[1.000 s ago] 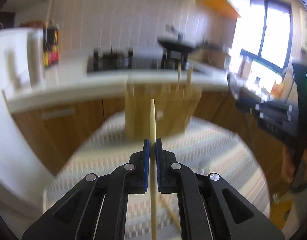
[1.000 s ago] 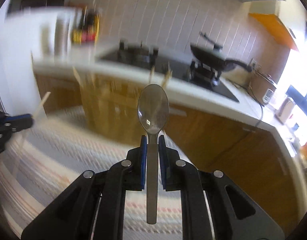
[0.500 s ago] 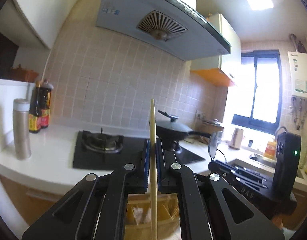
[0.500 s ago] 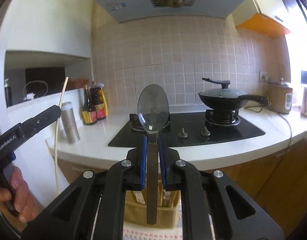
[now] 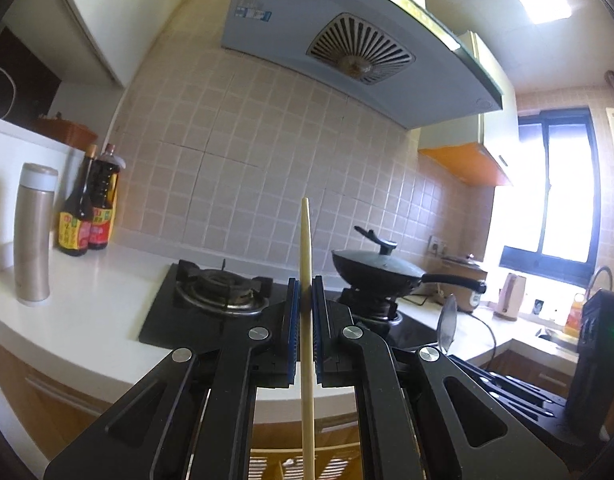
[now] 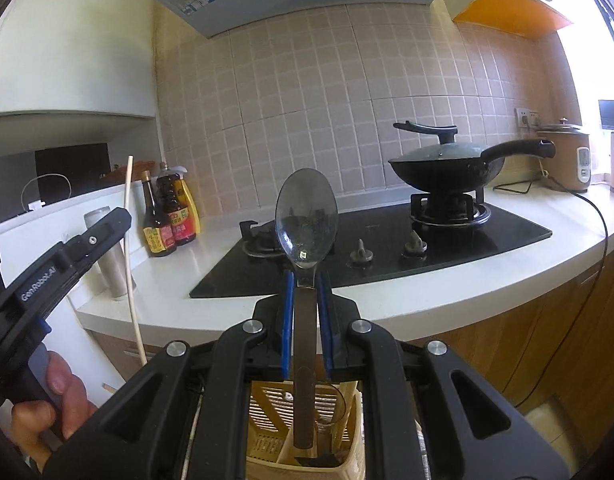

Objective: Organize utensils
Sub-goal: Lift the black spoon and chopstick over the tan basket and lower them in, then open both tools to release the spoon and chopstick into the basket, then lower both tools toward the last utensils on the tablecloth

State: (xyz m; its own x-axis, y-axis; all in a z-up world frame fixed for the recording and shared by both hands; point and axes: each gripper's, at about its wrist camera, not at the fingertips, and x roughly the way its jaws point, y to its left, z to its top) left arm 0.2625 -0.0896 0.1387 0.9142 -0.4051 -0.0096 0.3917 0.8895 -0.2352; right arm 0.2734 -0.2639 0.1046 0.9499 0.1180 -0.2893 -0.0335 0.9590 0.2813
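1. While both tools are raised above the worktop, the right gripper [image 6: 306, 280] pinches a metal spoon [image 6: 306, 216] by the upper handle, bowl up, its handle end hanging just over the beige slotted utensil holder [image 6: 267, 412] below it.
2. The left gripper [image 5: 306, 292] is pressed onto a single wooden chopstick [image 5: 306, 320], which stands upright between the blue pads [image 5: 292, 320]; the right wrist view shows the same stick [image 6: 131, 264] beside the person's left hand [image 6: 47, 408].
3. Judged from this, the step in hand is to lower each utensil into the holder. The spoon looks the closer of the two.
4. To do it well, keep the spoon vertical, centre its handle end over one compartment, and descend slowly so the tip clears the dividing wall. Which compartment is meant cannot be told, as the gripper body hides much of the holder.
5. Let go only once the handle end is well inside, otherwise the heavy bowl may tip the spoon outwards.
6. The chopstick is thin and smooth, so it may pivot between the pads; hold it steady and guide its lower end in first. From the left wrist view the holder is barely seen, so alignment there is uncertain.
7. Keep both tools clear of the gas hob [image 6: 387, 240] and the lidded wok [image 6: 447, 164] behind.
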